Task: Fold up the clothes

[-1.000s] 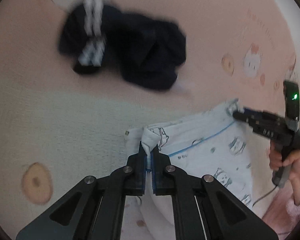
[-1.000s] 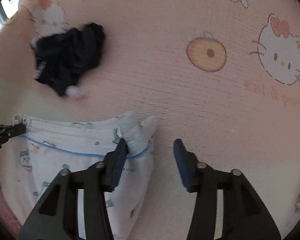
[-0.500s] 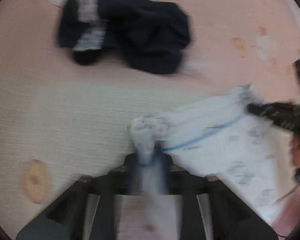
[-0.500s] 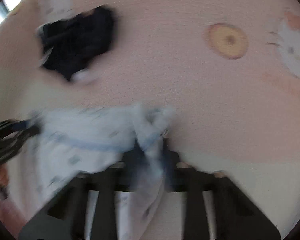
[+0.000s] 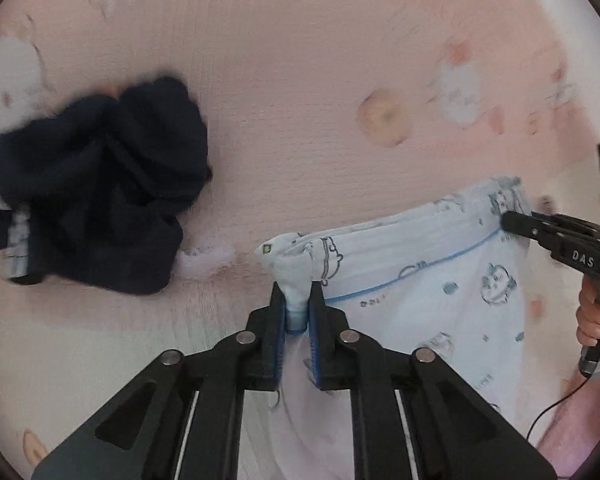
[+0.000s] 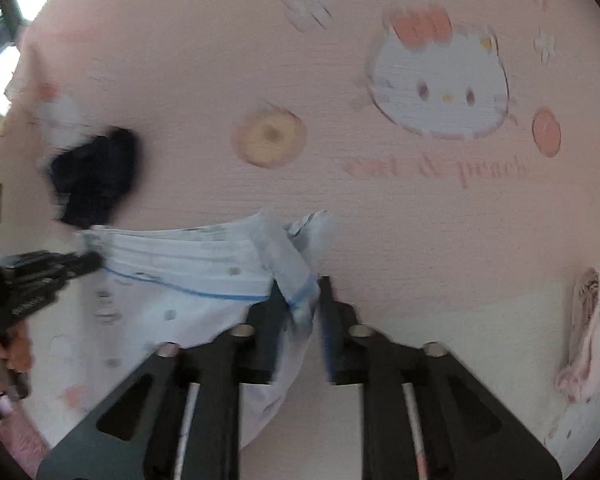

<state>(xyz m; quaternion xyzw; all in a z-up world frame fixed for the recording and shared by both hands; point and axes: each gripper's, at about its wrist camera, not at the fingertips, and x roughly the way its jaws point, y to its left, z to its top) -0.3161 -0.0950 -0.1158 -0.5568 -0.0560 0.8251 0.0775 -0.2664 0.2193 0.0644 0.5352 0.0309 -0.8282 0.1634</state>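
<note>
Both grippers pinch the pale blue cartoon-print cotton garment (image 5: 440,280) by its waistband: left gripper (image 5: 298,312) clamps one end, right gripper (image 6: 304,304) the other (band stretched straight between them), cloth hanging beside the crumpled navy garment (image 5: 100,196).

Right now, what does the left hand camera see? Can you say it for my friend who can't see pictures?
The left gripper pinches one corner of pale blue printed pants, while the right gripper grips the other corner, stretching the waistband between them. They hang over a pink cartoon-cat blanket. A crumpled dark garment lies to the left.
</note>
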